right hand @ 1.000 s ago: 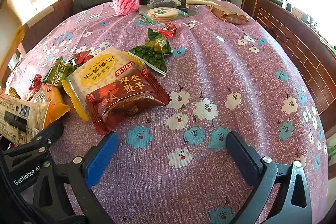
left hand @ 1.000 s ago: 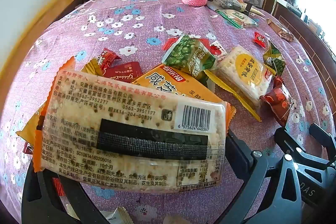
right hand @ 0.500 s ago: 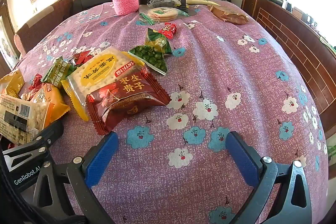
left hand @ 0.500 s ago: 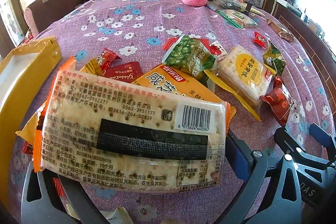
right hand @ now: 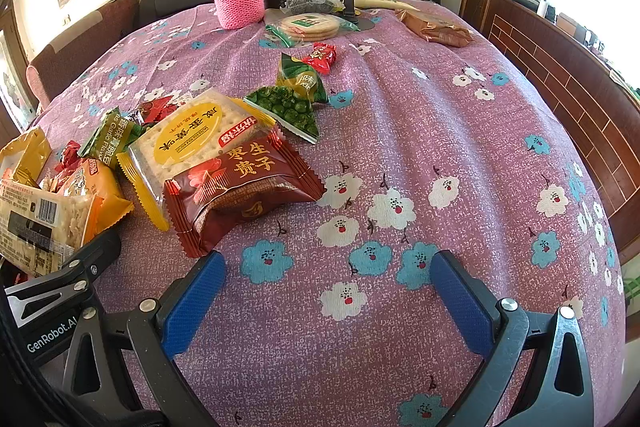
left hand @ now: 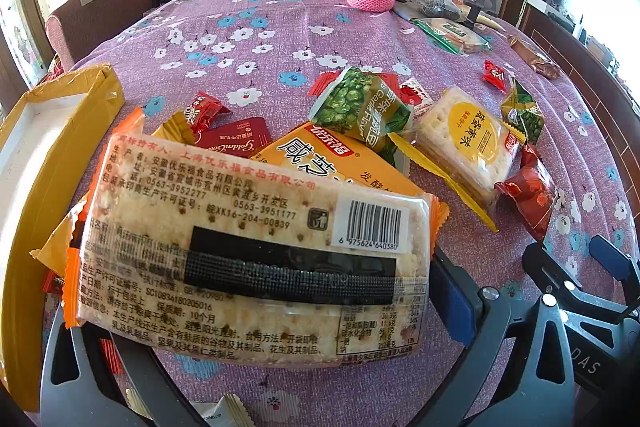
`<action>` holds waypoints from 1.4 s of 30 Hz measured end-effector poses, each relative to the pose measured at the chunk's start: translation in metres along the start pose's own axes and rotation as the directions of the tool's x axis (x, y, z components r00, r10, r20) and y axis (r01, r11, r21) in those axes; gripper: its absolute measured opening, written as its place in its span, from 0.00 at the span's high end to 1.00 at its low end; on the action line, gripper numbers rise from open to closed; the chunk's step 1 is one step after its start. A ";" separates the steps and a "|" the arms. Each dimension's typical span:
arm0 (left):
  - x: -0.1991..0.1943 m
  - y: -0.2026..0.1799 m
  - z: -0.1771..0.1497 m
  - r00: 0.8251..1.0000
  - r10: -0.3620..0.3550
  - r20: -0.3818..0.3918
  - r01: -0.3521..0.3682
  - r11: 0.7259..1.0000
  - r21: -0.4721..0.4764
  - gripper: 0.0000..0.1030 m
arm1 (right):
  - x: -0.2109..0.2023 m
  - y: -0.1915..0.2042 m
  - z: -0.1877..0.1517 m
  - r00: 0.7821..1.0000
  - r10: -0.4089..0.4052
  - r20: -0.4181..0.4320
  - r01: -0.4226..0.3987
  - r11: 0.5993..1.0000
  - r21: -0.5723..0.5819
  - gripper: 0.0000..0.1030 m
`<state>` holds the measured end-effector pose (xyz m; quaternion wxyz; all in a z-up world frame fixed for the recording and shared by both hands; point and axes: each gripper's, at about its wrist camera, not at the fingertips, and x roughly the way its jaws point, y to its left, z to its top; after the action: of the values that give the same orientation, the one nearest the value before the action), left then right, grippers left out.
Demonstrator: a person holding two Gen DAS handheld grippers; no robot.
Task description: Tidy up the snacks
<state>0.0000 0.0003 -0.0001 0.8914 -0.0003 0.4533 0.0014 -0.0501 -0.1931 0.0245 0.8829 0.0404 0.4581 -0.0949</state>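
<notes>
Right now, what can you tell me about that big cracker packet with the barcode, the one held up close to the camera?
The cracker packet is a clear plastic wrapper with orange crimped ends, pale dotted crackers visible inside. Its back faces the left wrist camera: red and black Chinese print, a white barcode label, a nutrition table and a black strip across the middle. It looks sealed. It lies flat and crosswise between the fingers of the left gripper, raised above the other snacks, with the yellow box to its left.
</notes>
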 end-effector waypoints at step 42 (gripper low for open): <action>0.000 0.000 0.002 0.999 0.001 -0.039 -0.001 1.000 -0.004 0.00 | 0.003 0.000 0.003 1.000 -0.001 -0.004 0.001 1.000 0.018 0.00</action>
<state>0.0020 0.0005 0.0013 0.8823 -0.0017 0.4707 0.0027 -0.0458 -0.1939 0.0238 0.8816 0.0485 0.4589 -0.0993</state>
